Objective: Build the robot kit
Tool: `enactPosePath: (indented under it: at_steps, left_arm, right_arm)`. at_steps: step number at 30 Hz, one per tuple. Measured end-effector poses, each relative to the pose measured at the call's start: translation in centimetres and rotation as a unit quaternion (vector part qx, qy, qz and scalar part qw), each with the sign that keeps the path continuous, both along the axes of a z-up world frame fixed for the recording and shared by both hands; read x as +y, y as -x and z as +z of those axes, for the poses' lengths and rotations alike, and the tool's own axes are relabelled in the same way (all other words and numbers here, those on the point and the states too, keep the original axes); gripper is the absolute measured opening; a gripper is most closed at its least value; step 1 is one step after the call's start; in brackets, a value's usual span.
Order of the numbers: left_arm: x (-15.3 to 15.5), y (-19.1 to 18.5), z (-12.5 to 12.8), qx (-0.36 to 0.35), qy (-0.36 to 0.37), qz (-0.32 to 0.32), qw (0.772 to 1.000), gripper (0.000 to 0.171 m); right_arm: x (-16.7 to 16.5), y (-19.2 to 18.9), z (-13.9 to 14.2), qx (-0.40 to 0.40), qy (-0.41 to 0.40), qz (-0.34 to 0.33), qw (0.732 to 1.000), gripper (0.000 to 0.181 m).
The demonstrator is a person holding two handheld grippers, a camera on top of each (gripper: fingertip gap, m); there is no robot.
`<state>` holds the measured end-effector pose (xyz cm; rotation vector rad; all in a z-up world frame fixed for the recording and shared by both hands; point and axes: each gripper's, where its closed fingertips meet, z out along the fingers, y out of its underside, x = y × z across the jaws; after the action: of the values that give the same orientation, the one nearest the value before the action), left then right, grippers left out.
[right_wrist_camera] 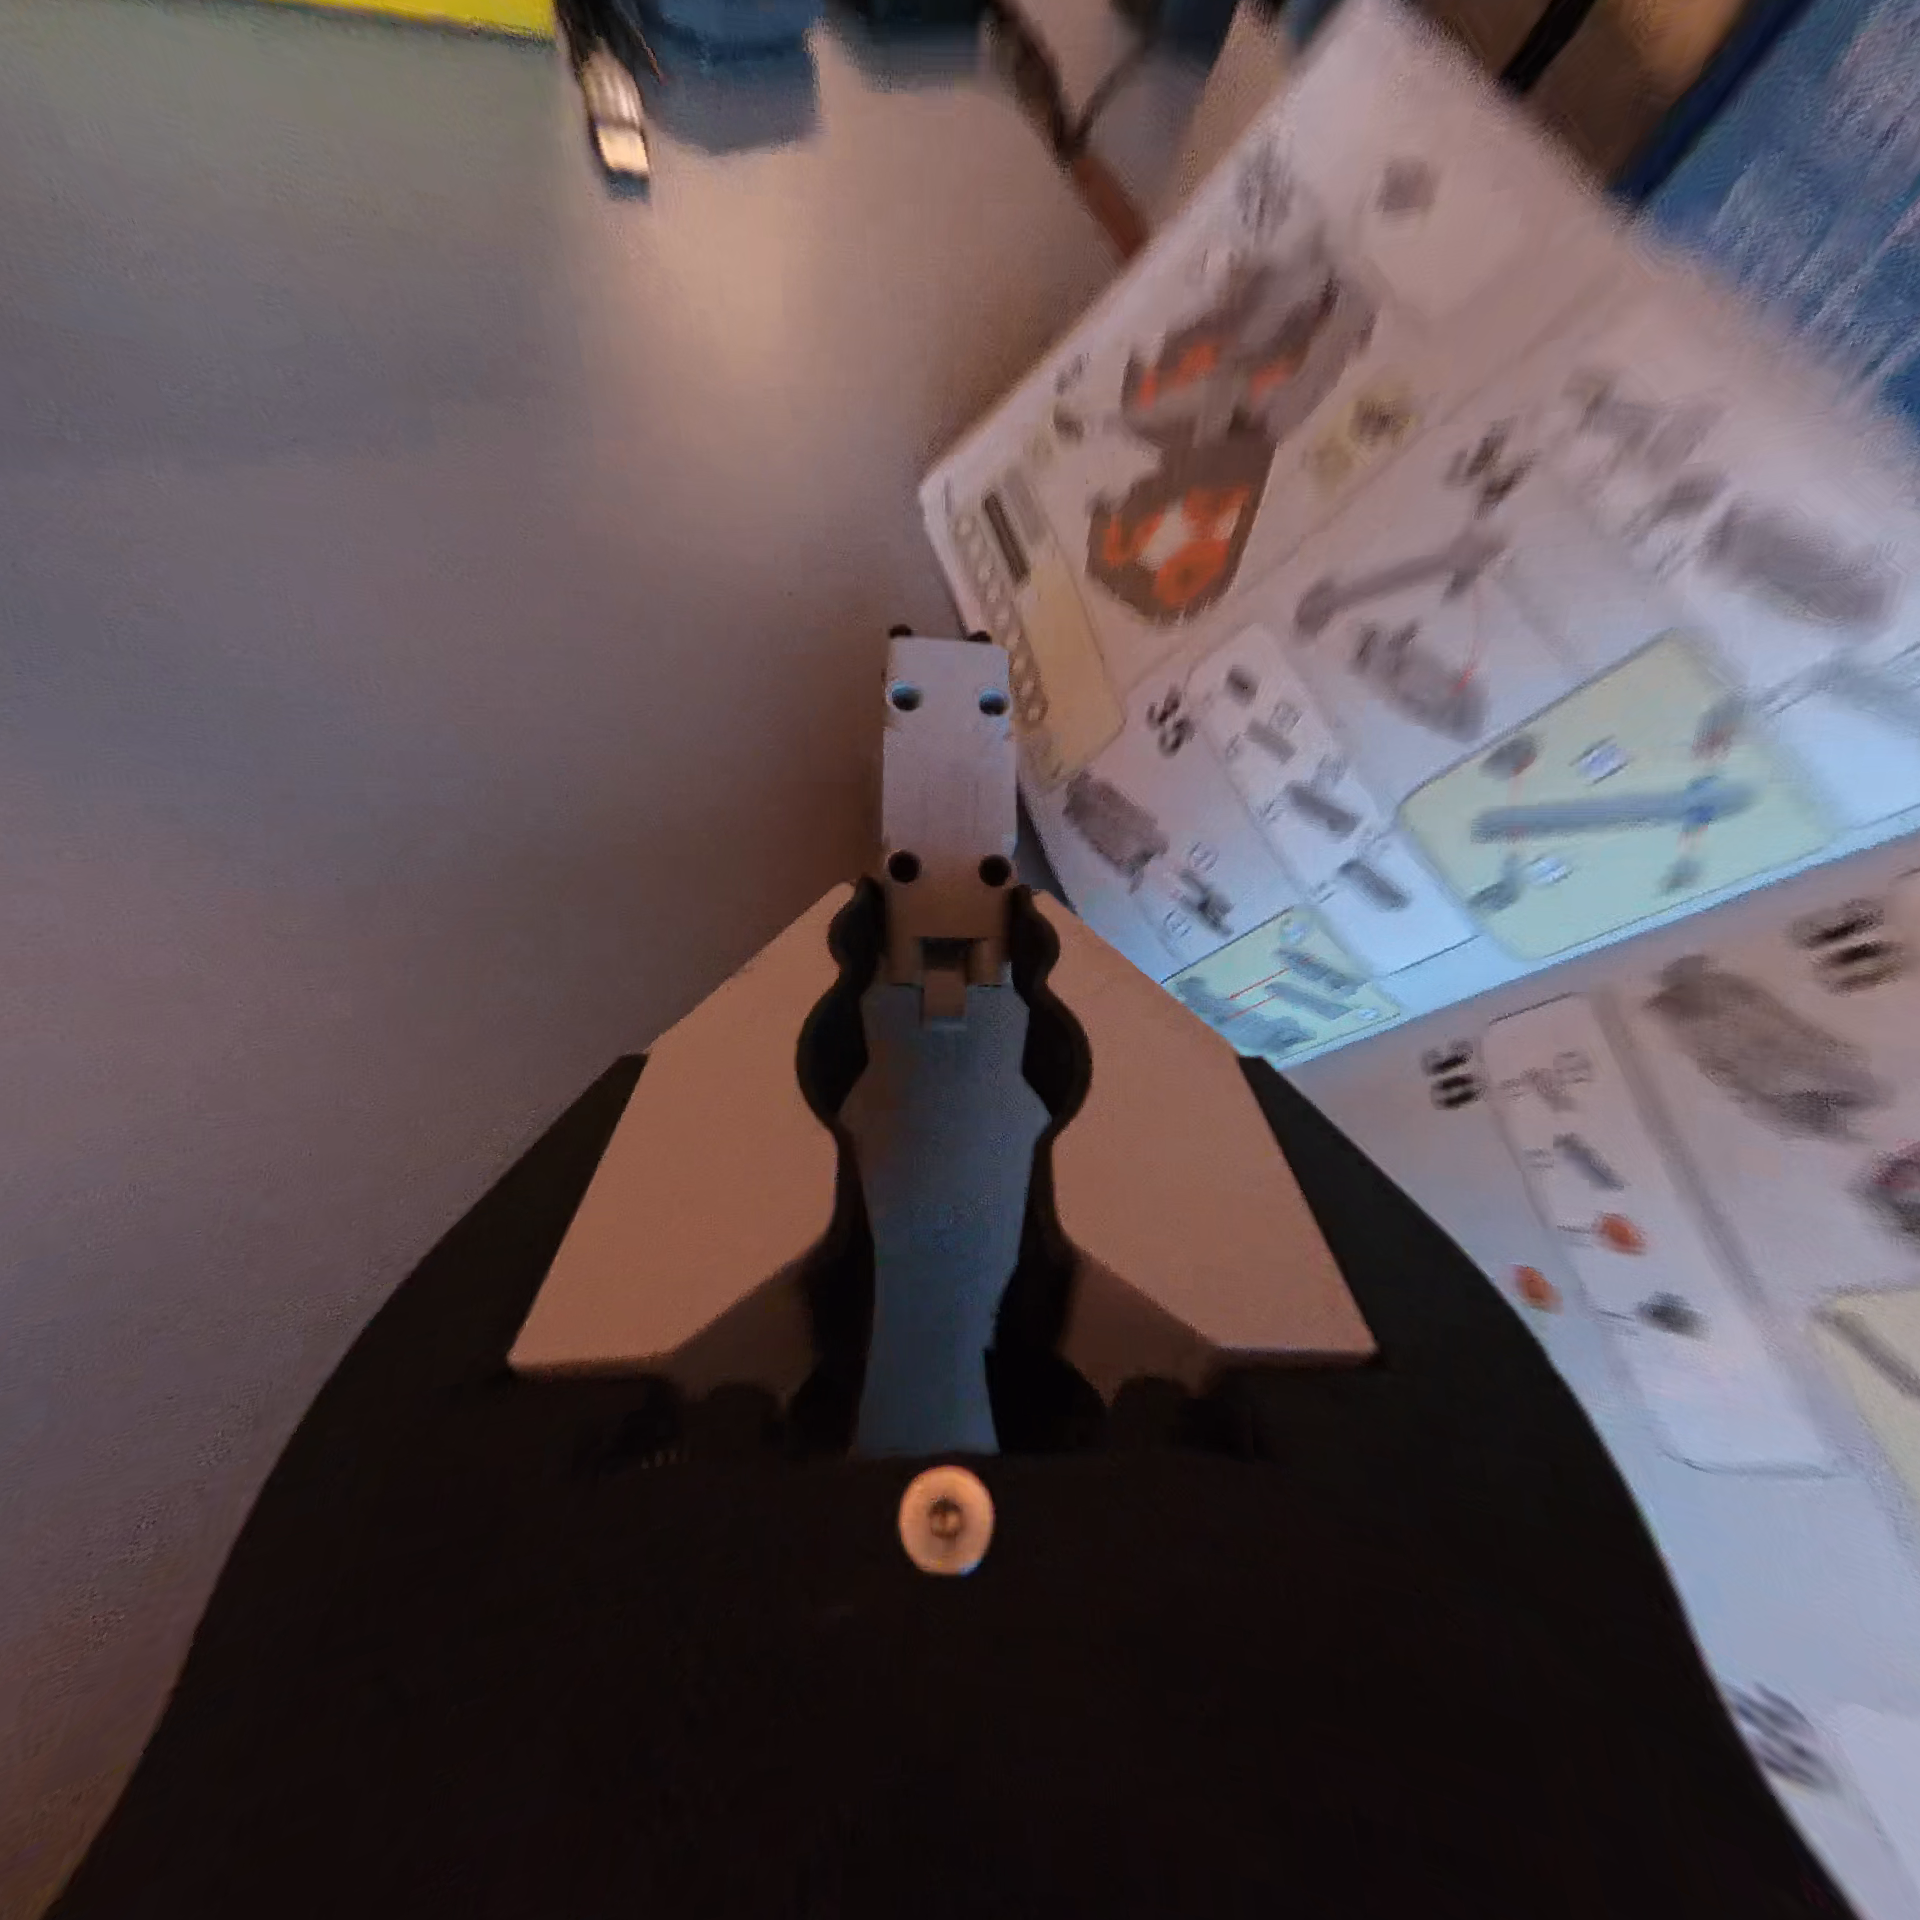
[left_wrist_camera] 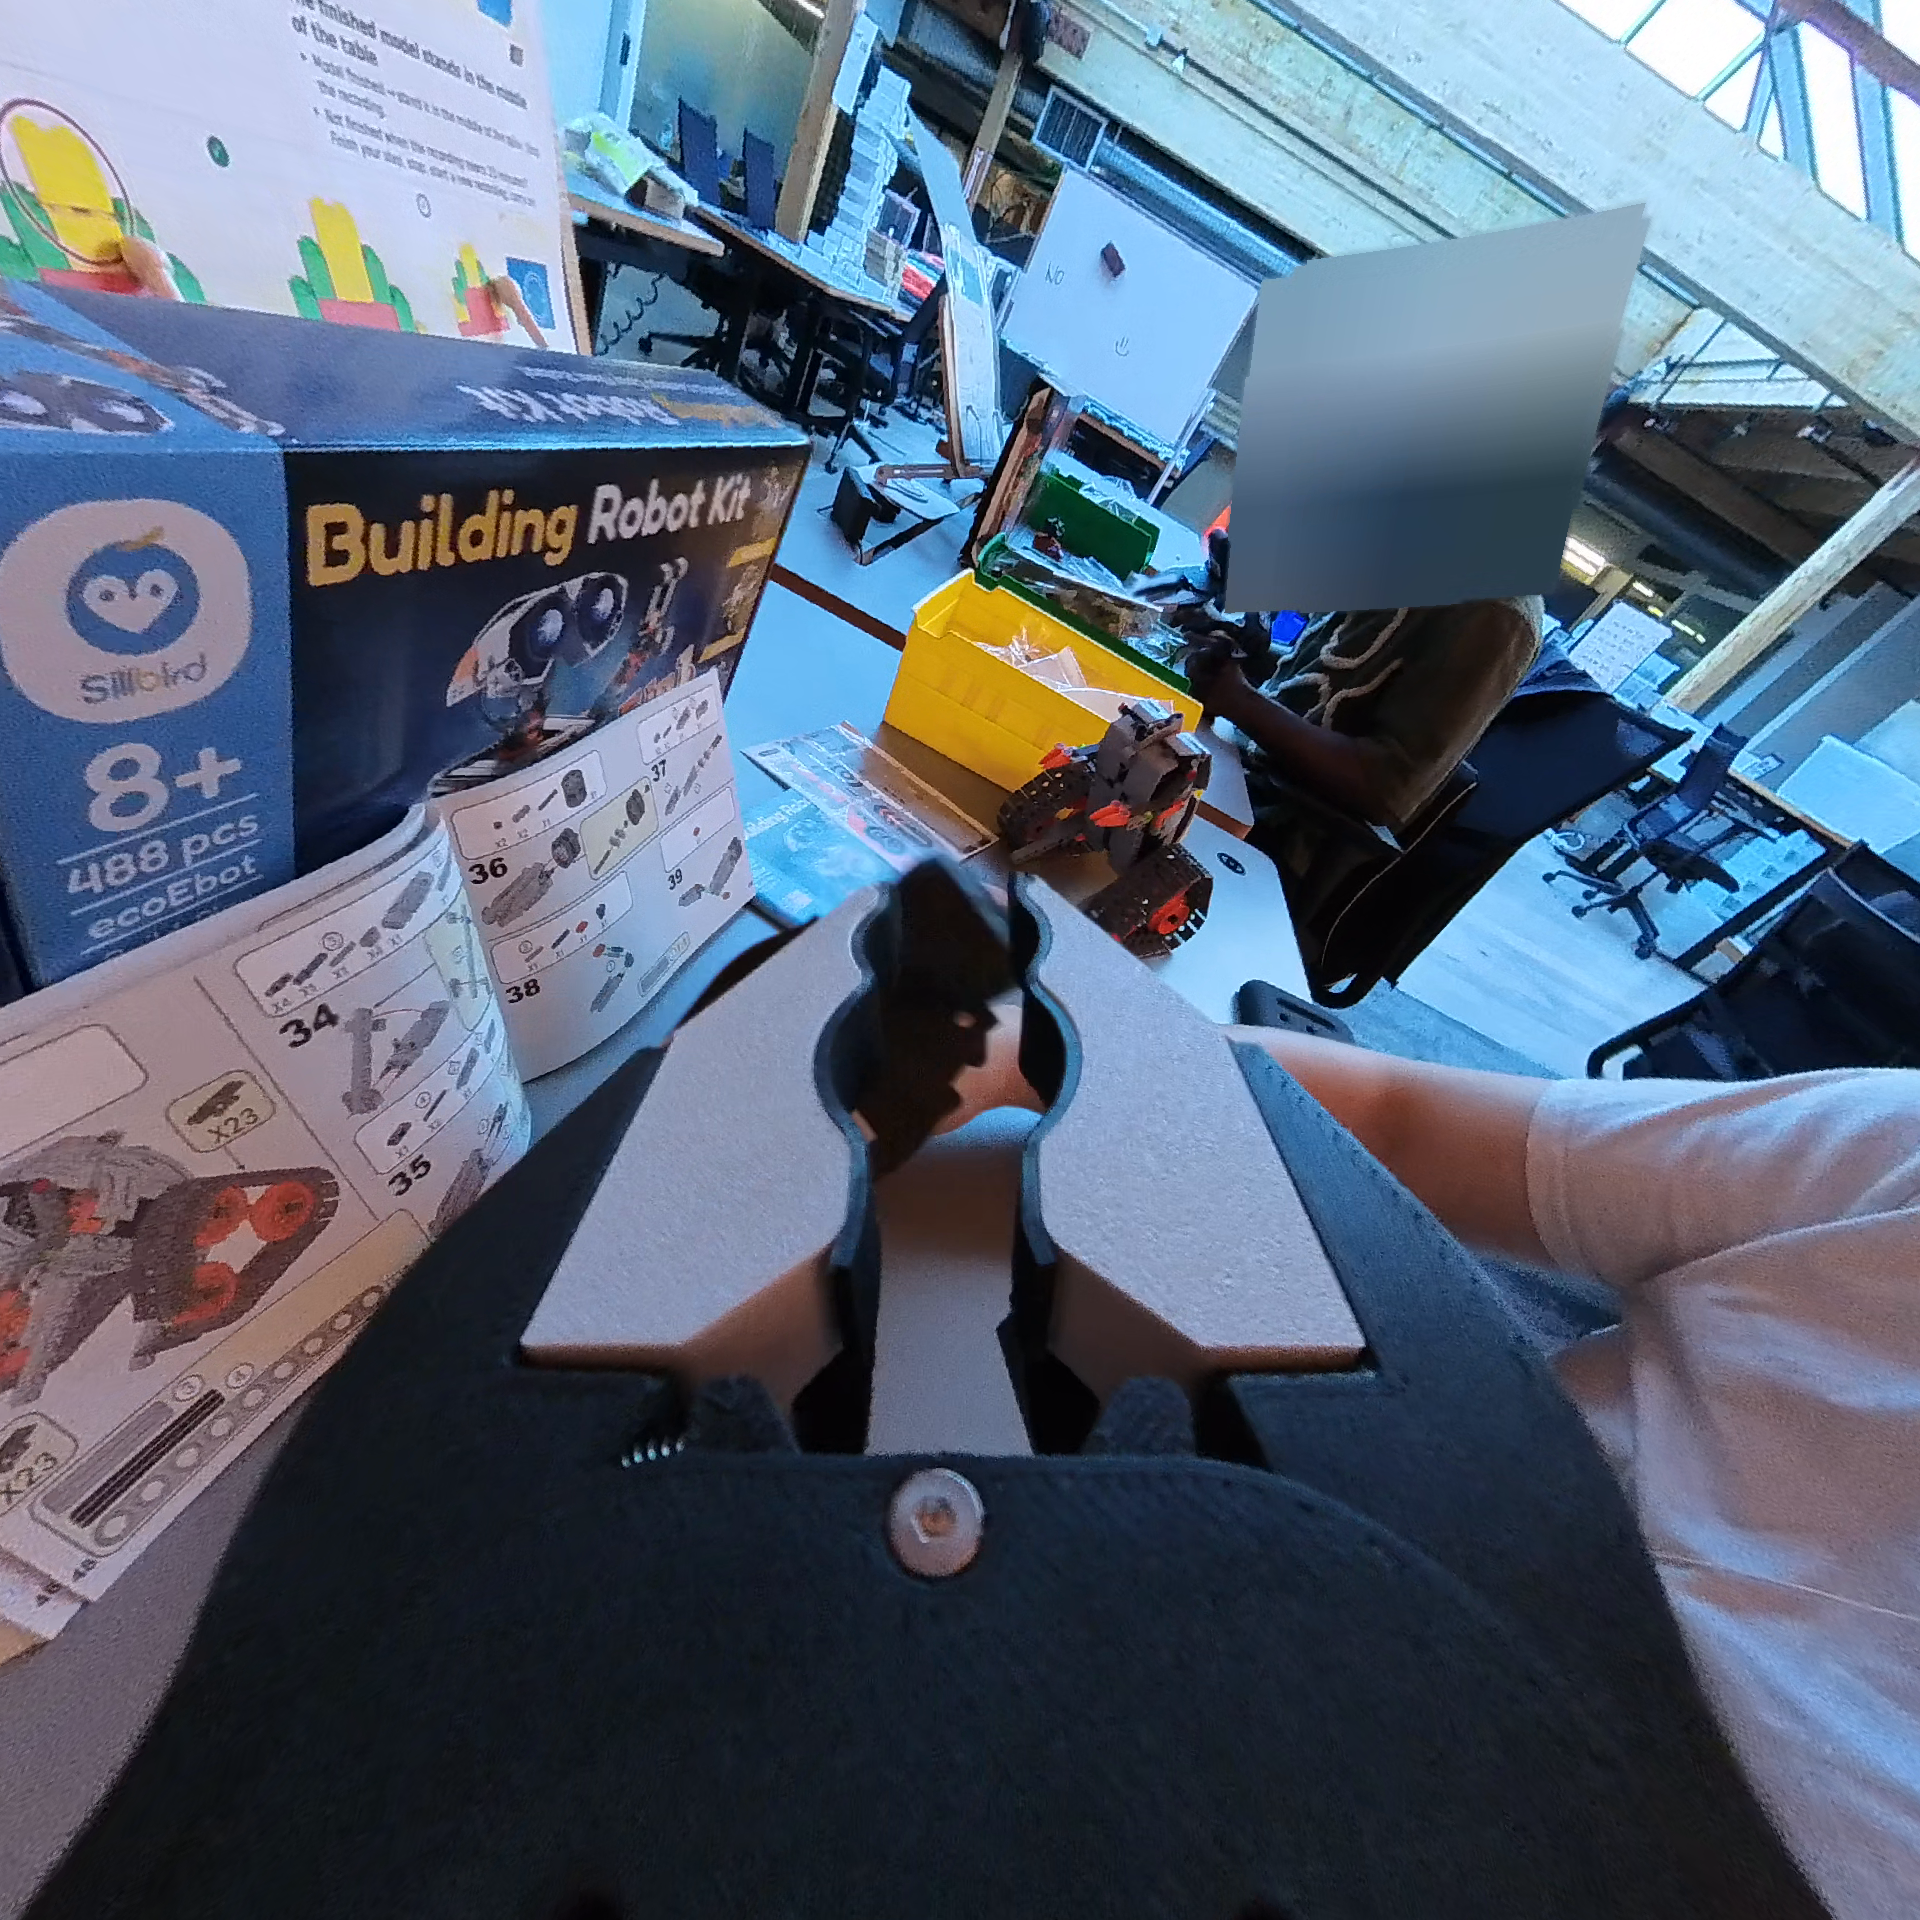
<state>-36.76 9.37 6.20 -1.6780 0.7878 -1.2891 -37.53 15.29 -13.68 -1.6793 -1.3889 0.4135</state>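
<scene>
My left gripper [left_wrist_camera: 948, 914] is shut on a small black building piece [left_wrist_camera: 930, 997] and holds it above the grey table, in front of an open instruction booklet [left_wrist_camera: 312, 1060] and a blue robot kit box [left_wrist_camera: 395, 582]. My right gripper [right_wrist_camera: 948, 904] is shut on a light grey block with round holes [right_wrist_camera: 948, 769] and holds it over the table [right_wrist_camera: 416, 623], just left of the same booklet [right_wrist_camera: 1507, 727]. The right wrist view is blurred by motion.
A black and orange tracked model [left_wrist_camera: 1122, 821] stands on the far table by a yellow bin [left_wrist_camera: 997, 675] and a green bin [left_wrist_camera: 1101, 530]. A person sits there on a chair. A sleeve and forearm [left_wrist_camera: 1662, 1247] show at right. A picture board [left_wrist_camera: 281, 156] stands behind the box. Across from one pair of fingers to the other is roughly 20 cm.
</scene>
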Motion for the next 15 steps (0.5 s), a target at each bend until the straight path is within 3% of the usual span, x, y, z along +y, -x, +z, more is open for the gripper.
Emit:
enactPosePath:
  at_steps: [2,7,12,15]
  left_arm:
    - [-0.2,0.1,0.3,-0.006,-0.005,-0.002,1.000,0.020]
    - [-1.2,0.8,2.7,-0.023,-0.079,0.001,0.997,0.035]
    - [-4.2,0.7,5.1,-0.054,-0.172,-0.020,0.983,0.058]
    - [-6.3,-0.2,5.0,-0.086,-0.192,-0.038,0.977,0.067]
  right_arm:
    - [-1.3,-0.3,3.3,0.011,-0.101,0.002,0.995,0.024]
    - [-5.8,-2.0,11.6,0.034,-0.236,-0.018,0.971,0.024]
    - [-9.7,-3.5,17.4,0.113,-0.261,-0.032,0.958,0.025]
    - [-12.9,-3.7,19.4,0.217,-0.196,0.021,0.956,0.024]
